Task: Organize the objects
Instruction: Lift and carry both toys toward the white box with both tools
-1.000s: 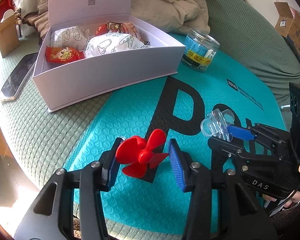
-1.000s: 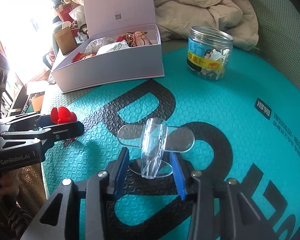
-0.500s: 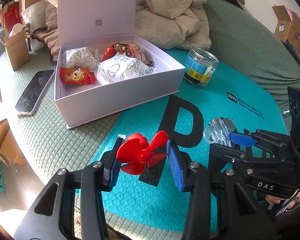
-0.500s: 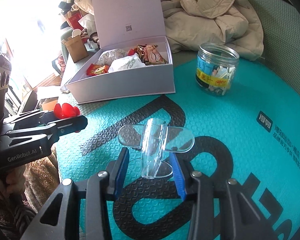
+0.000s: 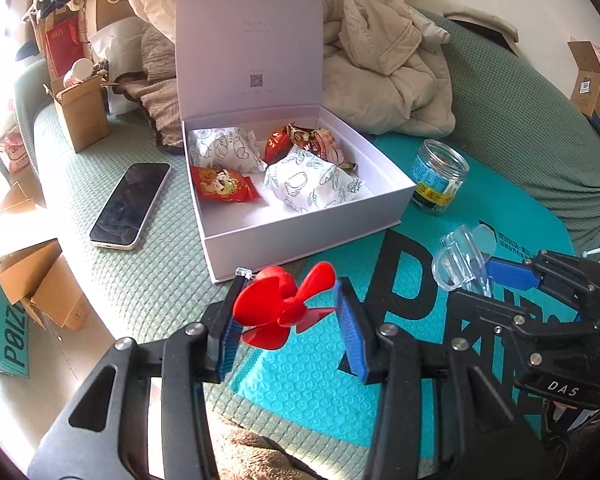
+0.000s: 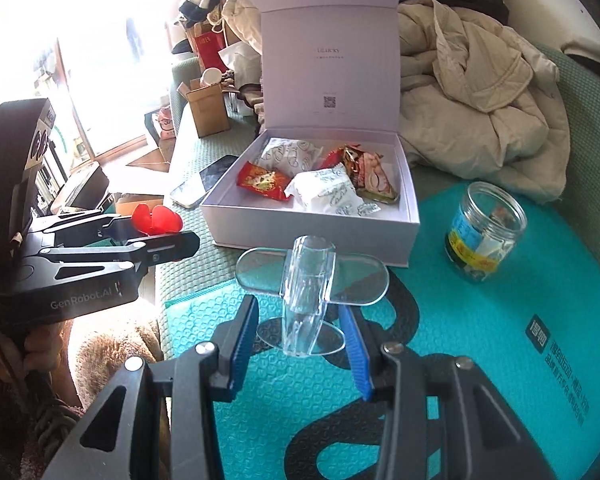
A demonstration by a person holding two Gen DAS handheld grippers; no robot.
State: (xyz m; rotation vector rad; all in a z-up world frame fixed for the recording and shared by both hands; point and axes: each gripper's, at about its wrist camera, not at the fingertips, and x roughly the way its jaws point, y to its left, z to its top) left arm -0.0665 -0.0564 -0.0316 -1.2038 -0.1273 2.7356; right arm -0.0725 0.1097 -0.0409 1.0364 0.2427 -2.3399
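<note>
My left gripper (image 5: 286, 316) is shut on a red plastic propeller (image 5: 280, 308), held in the air above the edge of the teal mat (image 5: 300, 392). It also shows in the right wrist view (image 6: 156, 236) with the propeller (image 6: 156, 218). My right gripper (image 6: 300, 328) is shut on a clear plastic toy plane (image 6: 308, 288), also held up; the plane shows in the left wrist view (image 5: 460, 260). An open white box (image 5: 300, 232) with wrapped snacks (image 5: 312, 184) lies ahead of both grippers.
A clear jar (image 5: 438, 184) stands on the mat right of the box. A phone (image 5: 132, 204) lies left of the box on the green sofa cover. A beige jacket (image 5: 388, 64) is piled behind. Cardboard boxes (image 5: 40, 288) sit at the left.
Both grippers have risen and pulled back from the mat, each still holding its object. The box now appears farther off and its open lid shows in full.
</note>
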